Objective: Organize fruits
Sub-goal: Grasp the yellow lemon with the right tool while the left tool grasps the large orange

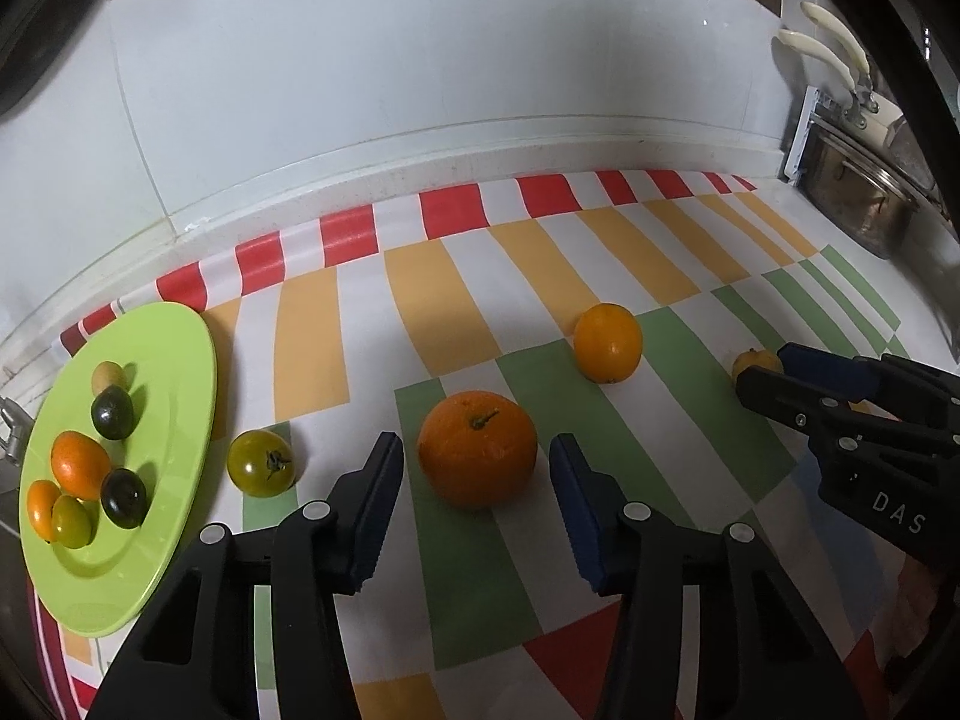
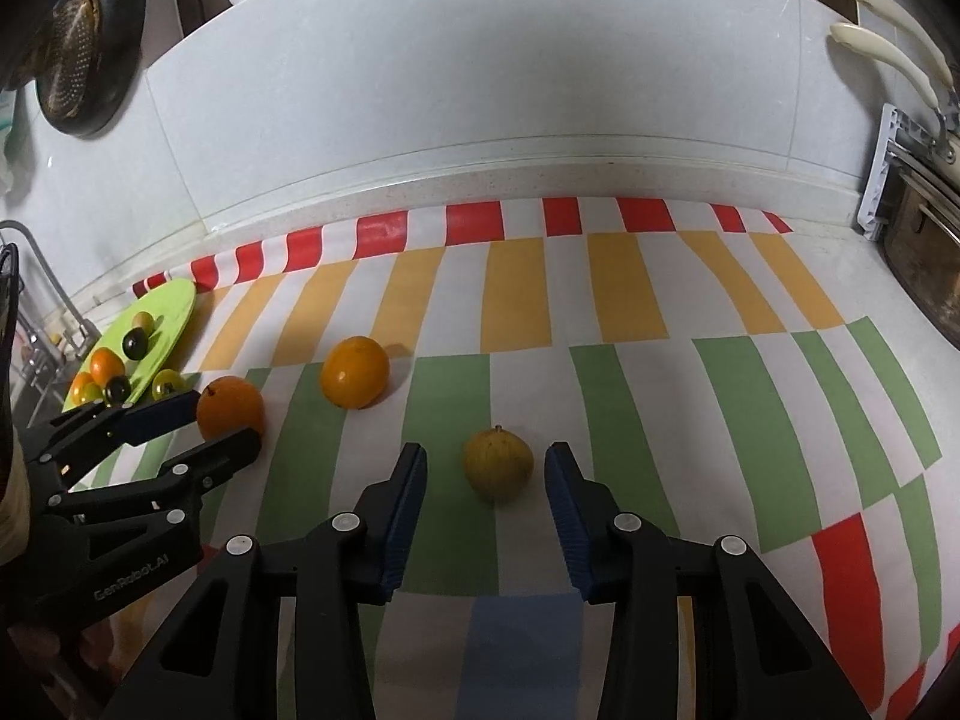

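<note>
The left gripper (image 1: pixel 477 471) fingers bracket the large orange (image 1: pixel 477 449), the right gripper (image 2: pixel 486 471) fingers the yellow fruit (image 2: pixel 498 463); both sets are part open, gripping nothing. Either round fruit may roll toward 12 o'clock across the bench (image 2: pixel 654 396) if one finger touches first.

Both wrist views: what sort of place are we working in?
Probably a home kitchen counter: a metal pot at the right, a colander hanging on the tiled wall, and fruit on a green plate over a striped cloth.
</note>
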Available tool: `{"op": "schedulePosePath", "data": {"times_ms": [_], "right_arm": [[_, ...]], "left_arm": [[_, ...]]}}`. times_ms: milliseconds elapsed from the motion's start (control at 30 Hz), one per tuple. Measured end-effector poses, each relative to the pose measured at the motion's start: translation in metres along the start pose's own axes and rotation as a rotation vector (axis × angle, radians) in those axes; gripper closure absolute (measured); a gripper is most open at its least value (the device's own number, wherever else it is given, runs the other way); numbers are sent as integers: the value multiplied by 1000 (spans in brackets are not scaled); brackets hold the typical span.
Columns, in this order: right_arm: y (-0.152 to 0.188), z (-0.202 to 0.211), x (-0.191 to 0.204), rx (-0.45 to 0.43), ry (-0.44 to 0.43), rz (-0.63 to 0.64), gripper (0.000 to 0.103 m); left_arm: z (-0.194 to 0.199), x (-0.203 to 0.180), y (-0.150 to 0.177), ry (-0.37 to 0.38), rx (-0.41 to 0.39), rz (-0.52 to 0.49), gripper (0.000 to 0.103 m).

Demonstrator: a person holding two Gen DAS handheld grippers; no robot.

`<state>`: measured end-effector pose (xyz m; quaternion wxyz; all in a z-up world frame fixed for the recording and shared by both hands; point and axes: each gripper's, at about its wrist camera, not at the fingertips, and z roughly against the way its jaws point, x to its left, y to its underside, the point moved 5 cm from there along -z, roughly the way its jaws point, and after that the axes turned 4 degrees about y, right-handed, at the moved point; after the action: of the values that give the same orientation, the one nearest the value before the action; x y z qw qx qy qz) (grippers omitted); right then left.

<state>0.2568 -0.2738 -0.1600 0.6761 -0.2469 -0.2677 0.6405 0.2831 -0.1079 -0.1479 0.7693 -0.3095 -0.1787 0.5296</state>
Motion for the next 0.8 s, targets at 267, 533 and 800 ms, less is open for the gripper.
{"op": "schedulePosePath", "data": {"times_ms": [267,533,800], "right_arm": [[-1,-6,2,26,-2,-2,73],[-4,1,8,17,-24,12,76],[-12,21,22,-25,-62,38,76]], "left_arm": [[-3,1,-2,5,8,0,63],[12,-1,-3,14,-11,3,63],[41,2,-2,1,-54,23,63]]}}
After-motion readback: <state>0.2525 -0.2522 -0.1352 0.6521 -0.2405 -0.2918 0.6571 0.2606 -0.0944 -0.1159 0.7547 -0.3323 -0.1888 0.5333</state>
